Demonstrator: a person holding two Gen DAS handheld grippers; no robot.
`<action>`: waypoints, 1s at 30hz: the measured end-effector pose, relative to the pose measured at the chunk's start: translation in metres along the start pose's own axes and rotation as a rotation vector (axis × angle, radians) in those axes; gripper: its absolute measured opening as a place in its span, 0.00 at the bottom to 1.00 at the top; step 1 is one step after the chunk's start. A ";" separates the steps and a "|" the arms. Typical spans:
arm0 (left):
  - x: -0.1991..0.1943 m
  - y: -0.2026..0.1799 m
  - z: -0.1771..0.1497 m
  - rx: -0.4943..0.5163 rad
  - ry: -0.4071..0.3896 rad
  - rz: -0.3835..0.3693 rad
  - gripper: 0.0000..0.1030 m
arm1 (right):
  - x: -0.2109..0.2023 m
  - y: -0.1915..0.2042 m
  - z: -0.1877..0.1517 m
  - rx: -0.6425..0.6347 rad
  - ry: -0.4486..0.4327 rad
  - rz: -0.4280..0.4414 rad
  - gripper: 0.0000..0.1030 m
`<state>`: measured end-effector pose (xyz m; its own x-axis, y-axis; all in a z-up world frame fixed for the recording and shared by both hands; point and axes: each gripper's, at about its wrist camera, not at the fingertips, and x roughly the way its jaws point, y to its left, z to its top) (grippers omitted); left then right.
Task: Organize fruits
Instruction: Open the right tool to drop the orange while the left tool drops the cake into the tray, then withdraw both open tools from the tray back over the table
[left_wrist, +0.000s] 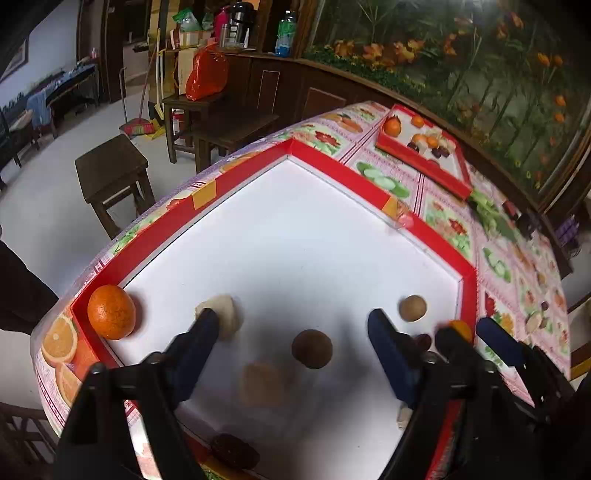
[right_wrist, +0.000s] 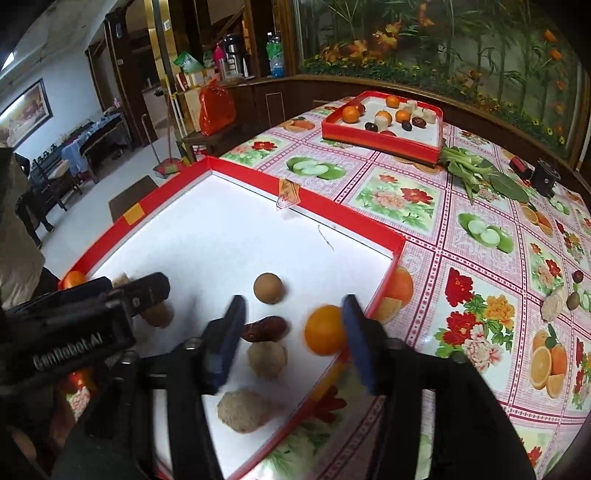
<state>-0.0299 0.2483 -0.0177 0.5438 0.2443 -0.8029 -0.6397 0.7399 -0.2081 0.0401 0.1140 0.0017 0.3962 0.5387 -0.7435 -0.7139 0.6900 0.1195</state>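
Note:
A big red-rimmed white tray (left_wrist: 354, 181) (right_wrist: 258, 177) lies under both grippers. My left gripper (left_wrist: 293, 325) is open above a brown round fruit (left_wrist: 312, 349); its left finger covers part of a pale beige fruit (left_wrist: 225, 314). A blurred beige piece (left_wrist: 260, 384) lies nearer to me. An orange (left_wrist: 110, 312) rests in the tray's left corner. My right gripper (right_wrist: 294, 332) stands open over the tray's right rim, with a blurred small orange (right_wrist: 325, 334) against its right finger. A date (right_wrist: 264, 328), two beige fruits (right_wrist: 267, 356) and a brown fruit (right_wrist: 268, 288) lie in the tray.
A smaller red tray (right_wrist: 384, 142) with several fruits sits at the table's far side. Leafy greens (right_wrist: 476, 170) and a black device (right_wrist: 546, 181) lie to its right. A few loose fruits (right_wrist: 554, 302) rest on the flowered tablecloth. Wooden stools (left_wrist: 110, 173) stand left of the table.

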 end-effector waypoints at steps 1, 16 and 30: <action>-0.001 0.000 0.000 0.000 -0.001 0.000 0.81 | -0.003 0.000 -0.001 -0.002 -0.008 0.001 0.69; -0.061 -0.081 -0.028 0.150 -0.217 -0.082 0.83 | -0.108 -0.108 -0.066 0.134 -0.203 -0.138 0.77; 0.014 -0.260 -0.073 0.516 -0.055 -0.254 0.83 | -0.074 -0.300 -0.073 0.364 -0.091 -0.349 0.67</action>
<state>0.1040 0.0134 -0.0159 0.6818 0.0413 -0.7304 -0.1454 0.9861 -0.0800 0.1832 -0.1683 -0.0273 0.6356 0.2746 -0.7215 -0.2889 0.9513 0.1076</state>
